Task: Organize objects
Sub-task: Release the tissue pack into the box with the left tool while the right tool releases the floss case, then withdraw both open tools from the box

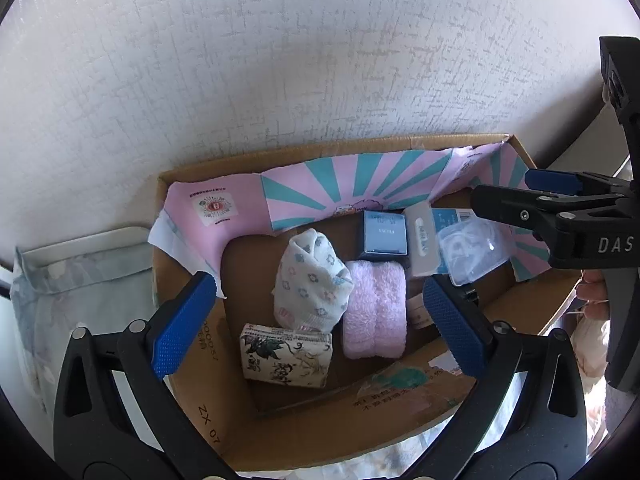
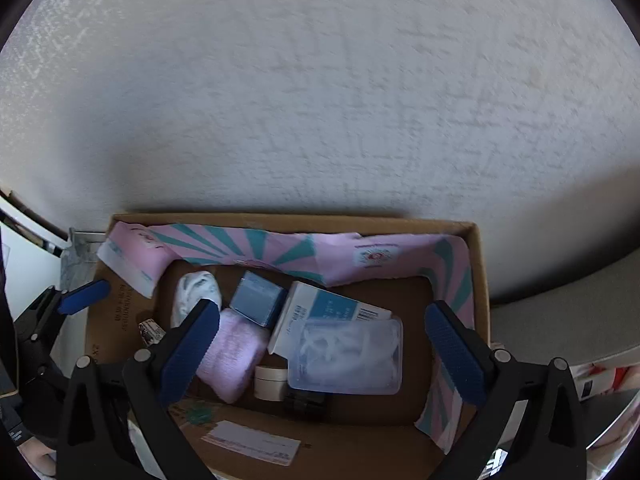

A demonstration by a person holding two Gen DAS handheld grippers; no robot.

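A cardboard box (image 1: 188,184) lined with pink-and-teal paper (image 1: 344,184) holds a flowered white sock bundle (image 1: 310,280), a folded pink towel (image 1: 376,312), a printed tissue pack (image 1: 286,356), a dark blue box (image 1: 384,236), a white-and-blue carton (image 1: 424,240) and a clear plastic case (image 1: 472,252). My left gripper (image 1: 320,328) is open and empty above the box. My right gripper (image 2: 324,348) is open and empty above the clear case (image 2: 348,356), carton (image 2: 320,304), blue box (image 2: 258,296) and towel (image 2: 232,352). The right gripper also shows in the left wrist view (image 1: 508,196).
The box (image 2: 480,264) stands against a textured white wall (image 1: 280,60). A white round jar (image 2: 270,380) and a dark object (image 2: 306,400) lie in the box by the case. A pale patterned cloth (image 1: 68,292) lies left of the box. A grey surface (image 2: 560,320) lies to the right.
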